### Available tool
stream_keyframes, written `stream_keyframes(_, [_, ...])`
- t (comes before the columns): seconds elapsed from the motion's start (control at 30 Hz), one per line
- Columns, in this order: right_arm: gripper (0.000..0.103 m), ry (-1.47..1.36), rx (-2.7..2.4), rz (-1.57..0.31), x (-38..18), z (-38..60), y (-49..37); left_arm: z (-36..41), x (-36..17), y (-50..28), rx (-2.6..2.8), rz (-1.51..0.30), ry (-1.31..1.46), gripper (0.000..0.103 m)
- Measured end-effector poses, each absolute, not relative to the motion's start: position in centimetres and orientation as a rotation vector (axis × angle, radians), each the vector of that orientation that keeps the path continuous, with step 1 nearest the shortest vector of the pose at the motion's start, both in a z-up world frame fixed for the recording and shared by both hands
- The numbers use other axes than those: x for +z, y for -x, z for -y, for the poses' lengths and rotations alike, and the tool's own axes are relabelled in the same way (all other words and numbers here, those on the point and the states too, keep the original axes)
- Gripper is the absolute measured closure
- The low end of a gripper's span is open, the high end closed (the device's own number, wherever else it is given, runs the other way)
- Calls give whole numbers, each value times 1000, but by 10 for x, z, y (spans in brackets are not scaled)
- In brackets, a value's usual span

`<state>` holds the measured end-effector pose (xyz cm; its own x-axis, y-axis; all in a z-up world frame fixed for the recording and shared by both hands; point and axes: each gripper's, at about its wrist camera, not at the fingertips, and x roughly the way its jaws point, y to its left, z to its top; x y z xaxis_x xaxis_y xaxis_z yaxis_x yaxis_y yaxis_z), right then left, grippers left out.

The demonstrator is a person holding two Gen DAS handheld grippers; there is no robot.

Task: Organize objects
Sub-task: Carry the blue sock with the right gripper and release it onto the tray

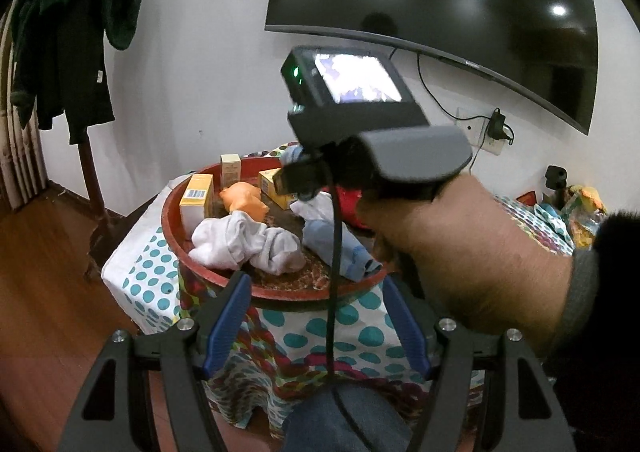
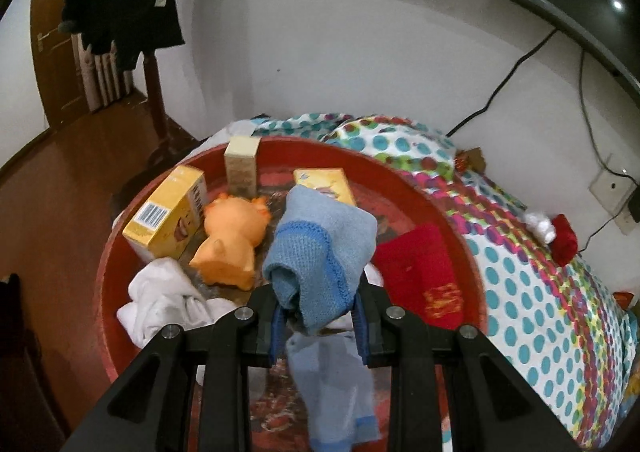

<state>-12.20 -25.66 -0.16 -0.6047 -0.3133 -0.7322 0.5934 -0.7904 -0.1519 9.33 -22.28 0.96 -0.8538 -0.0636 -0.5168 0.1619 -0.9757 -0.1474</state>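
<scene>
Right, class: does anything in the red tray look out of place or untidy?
Yes. Socks lie loose in the red tray among the boxes: a crumpled white sock at its near edge, while the right gripper holds a blue sock bunched up.

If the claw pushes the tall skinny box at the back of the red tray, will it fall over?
Probably. The tall cream box stands upright on a narrow end, so a push near its top would likely tip it. It looks like thin cardboard, so probably light. The red tray's rim behind it might catch it.
</scene>
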Motion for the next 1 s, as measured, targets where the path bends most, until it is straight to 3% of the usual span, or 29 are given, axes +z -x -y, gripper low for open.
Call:
stream_keyframes(0.33, [77, -1030, -2316, -533, -26, 267, 125, 230, 11, -92, -2884, -297, -752, 33])
stream_keyframes(0.6, [75, -1072, -2325, -513, -37, 264, 134, 251, 27, -112, -2798, -389, -506, 30])
stream_keyframes(1.0, [72, -1094, -2317, -505, -43, 268, 132, 258, 22, -107, -2774, -419, -547, 29])
